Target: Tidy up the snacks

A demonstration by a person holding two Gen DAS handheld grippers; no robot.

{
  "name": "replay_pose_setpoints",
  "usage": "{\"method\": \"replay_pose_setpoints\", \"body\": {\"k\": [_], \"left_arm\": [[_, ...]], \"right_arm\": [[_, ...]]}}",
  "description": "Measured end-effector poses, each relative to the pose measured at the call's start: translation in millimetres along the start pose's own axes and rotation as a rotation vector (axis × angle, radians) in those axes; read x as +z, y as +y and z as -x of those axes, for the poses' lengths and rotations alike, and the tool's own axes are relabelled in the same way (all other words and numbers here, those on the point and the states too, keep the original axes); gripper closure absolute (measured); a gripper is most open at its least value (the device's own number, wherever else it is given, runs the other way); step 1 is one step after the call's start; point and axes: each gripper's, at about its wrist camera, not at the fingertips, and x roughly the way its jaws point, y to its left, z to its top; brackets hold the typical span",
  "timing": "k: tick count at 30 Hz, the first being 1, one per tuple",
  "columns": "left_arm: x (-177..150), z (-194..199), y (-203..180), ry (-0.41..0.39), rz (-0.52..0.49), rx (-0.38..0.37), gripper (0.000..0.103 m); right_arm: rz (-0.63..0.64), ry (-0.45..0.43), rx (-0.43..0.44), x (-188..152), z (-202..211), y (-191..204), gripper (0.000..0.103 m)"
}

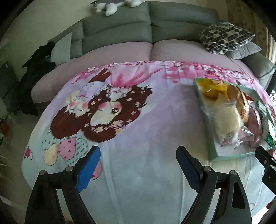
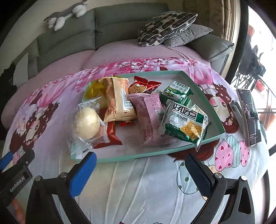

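A shallow teal tray point(image 2: 203, 86) lies on a table under a pink cartoon cloth and holds several wrapped snacks. Among them are a clear-wrapped round white bun point(image 2: 87, 122), a cream packet point(image 2: 119, 101), a pink packet point(image 2: 149, 117), a red packet point(image 2: 144, 86) and two green packets point(image 2: 185, 120). My right gripper point(image 2: 139, 167) is open just in front of the tray's near rim, with nothing between its blue pads. My left gripper point(image 1: 138, 162) is open over bare cloth, left of the same tray point(image 1: 213, 149), which holds the bun point(image 1: 226, 120).
A phone point(image 2: 250, 115) lies on the cloth right of the tray, beside a small grey object point(image 2: 237, 110). Behind the table stands a grey sofa point(image 2: 120, 22) with patterned cushions point(image 2: 165, 25) and a plush toy point(image 2: 65, 15). The left gripper's body point(image 2: 15, 175) shows at the lower left.
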Motion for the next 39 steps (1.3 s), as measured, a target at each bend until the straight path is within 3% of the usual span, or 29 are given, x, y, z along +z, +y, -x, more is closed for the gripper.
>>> {"method": "replay_pose_setpoints", "body": {"k": [39], "left_arm": [[-1.2, -3.0, 6.5, 0.025, 0.023, 0.0, 0.013]], "right_arm": [[-0.003, 0.035, -0.003, -3.0, -5.7, -2.0, 0.0]]}}
